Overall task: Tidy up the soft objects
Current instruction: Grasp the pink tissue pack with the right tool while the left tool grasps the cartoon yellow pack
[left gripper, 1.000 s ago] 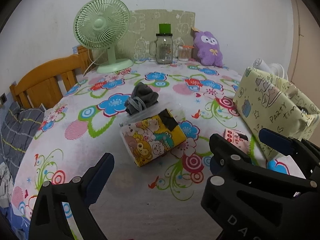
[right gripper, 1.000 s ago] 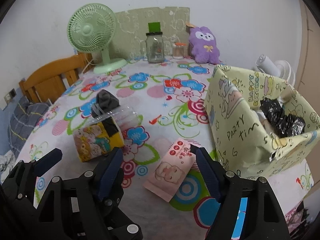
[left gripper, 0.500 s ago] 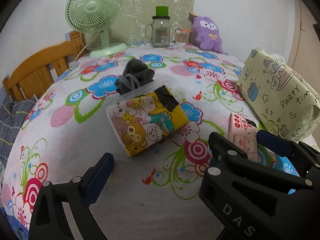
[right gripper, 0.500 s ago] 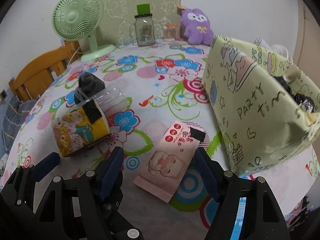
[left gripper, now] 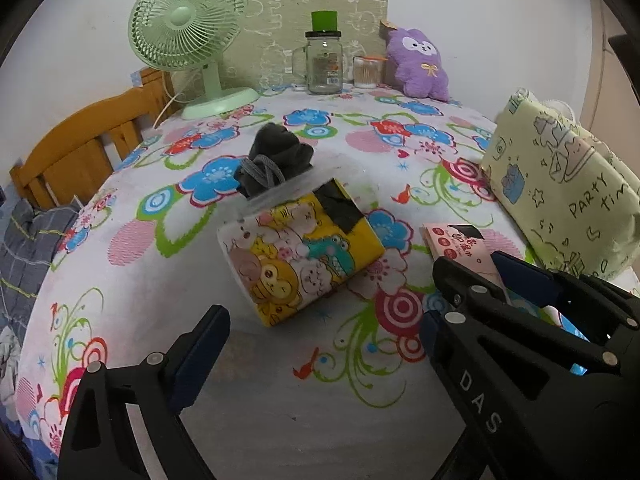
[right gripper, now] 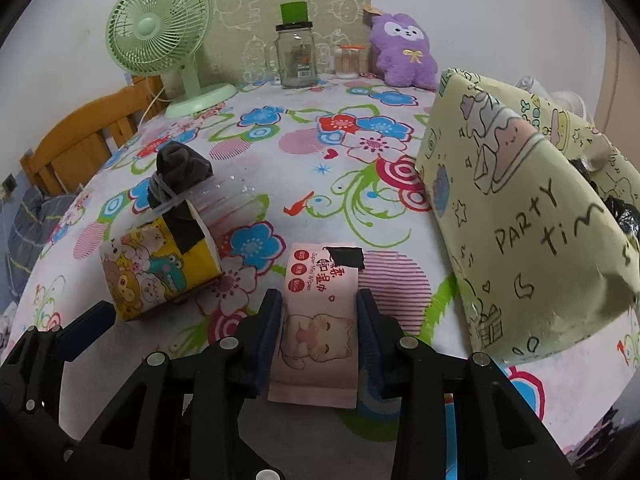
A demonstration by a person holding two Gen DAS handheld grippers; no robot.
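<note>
right gripper (right gripper: 318,334): the jaws bracket the pink wipes pack (right gripper: 318,312) low in the centre of the right wrist view, one pad against each long edge. contact looks made on both sides; whether the pack is squeezed firmly or only touched cannot be told. the pack lies flat on the floral tablecloth (right gripper: 312,184).

left gripper (left gripper: 324,320): the jaws stand wide apart at the bottom of the left wrist view and hold nothing. the cartoon tissue pack (left gripper: 300,256) sits on the cloth at frame centre, beyond the fingertips and untouched. the dark rolled socks (left gripper: 272,160) lie just behind it, touching its clear wrapper end.

the yellow party bag (right gripper: 520,208) fills the right of the right wrist view, mouth open at the upper right, with black crinkled material partly visible inside. judged to be the likely destination.

risks, as judgement:
- the wipes pack is slick film over soft contents and is held only by its edges; it may buckle or slide out on lifting.
- the pads sit at the near end of the pack, so the far end may droop and catch the bag wall.
- the bag is soft-sided and leaning; a knock at the rim could fold the mouth shut or tip it.
- the two grippers are close together at lower right of the left wrist view; a clash is possible if both move.
</note>
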